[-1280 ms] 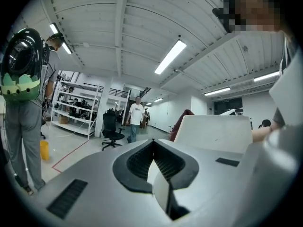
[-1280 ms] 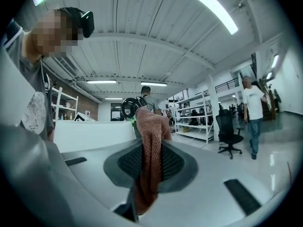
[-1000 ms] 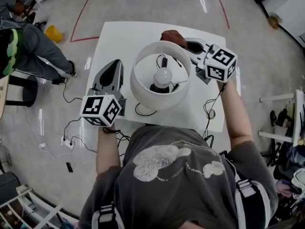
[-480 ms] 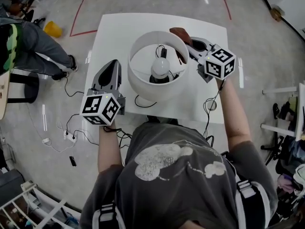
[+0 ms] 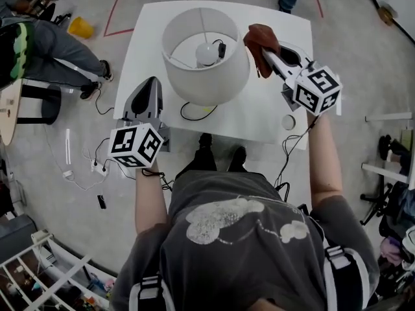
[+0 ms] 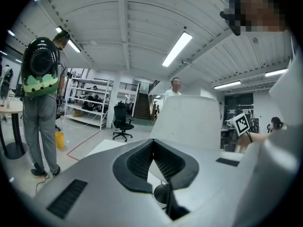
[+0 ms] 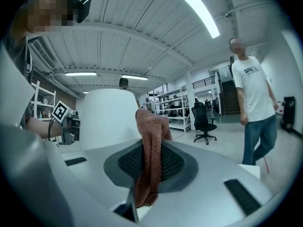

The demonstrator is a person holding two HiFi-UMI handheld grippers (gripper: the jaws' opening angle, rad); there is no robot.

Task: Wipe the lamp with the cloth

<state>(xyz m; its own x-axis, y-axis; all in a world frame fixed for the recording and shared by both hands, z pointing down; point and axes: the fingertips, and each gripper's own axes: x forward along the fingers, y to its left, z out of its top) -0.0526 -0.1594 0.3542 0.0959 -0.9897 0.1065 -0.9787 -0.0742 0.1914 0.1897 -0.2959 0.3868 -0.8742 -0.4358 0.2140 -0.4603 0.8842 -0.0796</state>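
Observation:
The lamp (image 5: 217, 76) stands on the white table (image 5: 262, 112), its white shade open at the top and the bulb (image 5: 206, 53) showing inside. My right gripper (image 5: 270, 56) is shut on a brown cloth (image 5: 259, 40), held just right of the shade and apart from it. In the right gripper view the cloth (image 7: 150, 155) hangs down between the jaws of that gripper (image 7: 149, 167), with the shade (image 7: 108, 119) behind on the left. My left gripper (image 5: 150, 86) is shut and holds nothing, left of the lamp. In the left gripper view it (image 6: 152, 154) faces the shade (image 6: 189, 119).
The lamp's black cable (image 5: 193, 116) loops on the table's near edge. A small round object (image 5: 288, 122) lies near the front right corner. A person with a backpack (image 6: 41, 93) stands at the left, another person (image 7: 253, 110) at the far side. A yellow object (image 5: 81, 26) is on the floor.
My right gripper has carried the cloth from the shade's rim out to the right of the shade. The head view has pulled back. The left gripper has stayed put.

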